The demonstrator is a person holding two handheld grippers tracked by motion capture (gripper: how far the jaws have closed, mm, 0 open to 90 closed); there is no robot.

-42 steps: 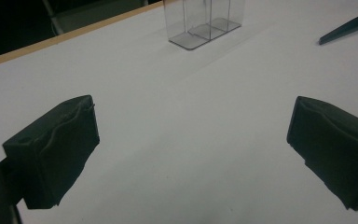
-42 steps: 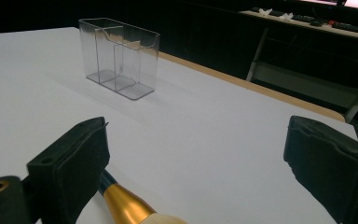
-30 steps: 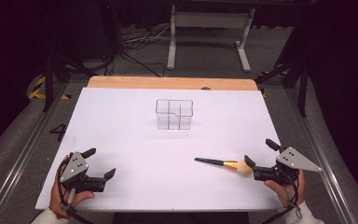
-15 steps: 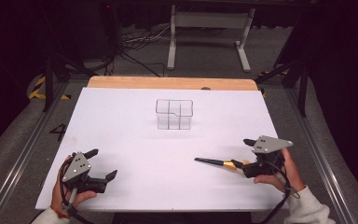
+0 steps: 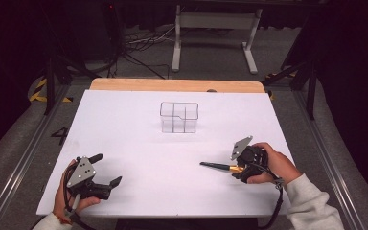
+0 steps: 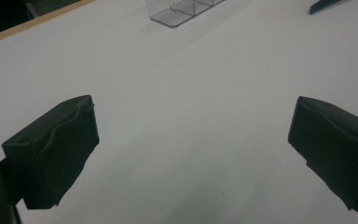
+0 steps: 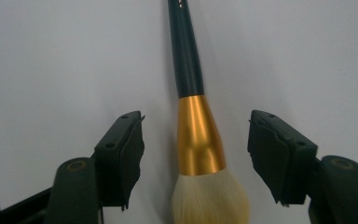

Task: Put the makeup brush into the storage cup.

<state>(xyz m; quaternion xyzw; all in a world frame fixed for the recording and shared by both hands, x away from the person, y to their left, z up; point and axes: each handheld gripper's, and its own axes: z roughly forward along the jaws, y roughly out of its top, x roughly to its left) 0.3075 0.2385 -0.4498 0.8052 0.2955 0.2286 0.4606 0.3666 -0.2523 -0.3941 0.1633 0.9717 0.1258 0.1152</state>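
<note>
At table's near-left corner: left gripper (image 5: 106, 169) in left hand (image 5: 67, 199), jaws wide apart over bare white table (image 5: 139, 134), gripping nothing. Further back, near centre: clear box (image 5: 179, 117) with dividers, standing alone, well apart from both grippers. Right of centre, near edge: makeup brush (image 5: 216, 166) flat on the table, dark handle pointing left, gold collar and pale bristles toward right hand (image 5: 274, 163). Right gripper (image 7: 196, 154) lowered around the brush, jaws apart, one either side of the gold collar (image 7: 198, 137), not touching it. Bristles (image 7: 210, 198) nearest the camera, between the jaw bases.
</note>
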